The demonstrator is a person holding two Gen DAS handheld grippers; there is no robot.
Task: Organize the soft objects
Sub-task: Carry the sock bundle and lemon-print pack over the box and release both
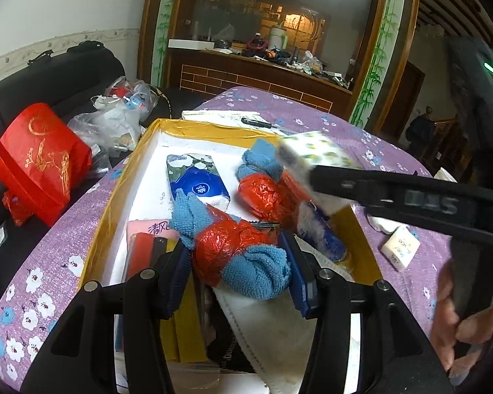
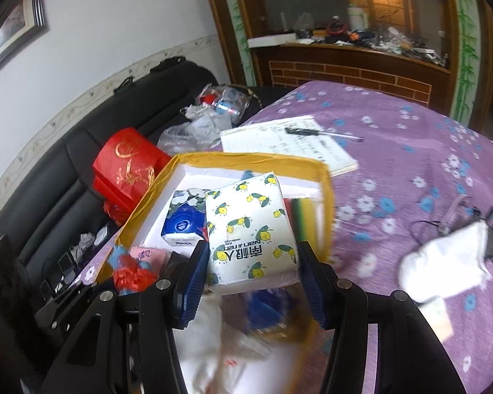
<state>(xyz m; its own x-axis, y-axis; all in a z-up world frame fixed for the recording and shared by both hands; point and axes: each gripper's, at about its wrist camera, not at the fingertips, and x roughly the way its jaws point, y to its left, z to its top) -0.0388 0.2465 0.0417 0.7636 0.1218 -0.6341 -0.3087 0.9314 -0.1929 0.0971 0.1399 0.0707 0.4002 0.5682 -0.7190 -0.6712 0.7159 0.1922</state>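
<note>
While both hover above the yellow box (image 1: 92,249) | left jaws grip the blue towel bundle (image 1: 243,256) | right jaws grip the lemon-print tissue pack (image 2: 251,229).

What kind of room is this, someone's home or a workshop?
Most likely a lived-in home sitting room: a black sofa by the wall, a floral purple tablecloth, and a cluttered wooden counter behind.
</note>
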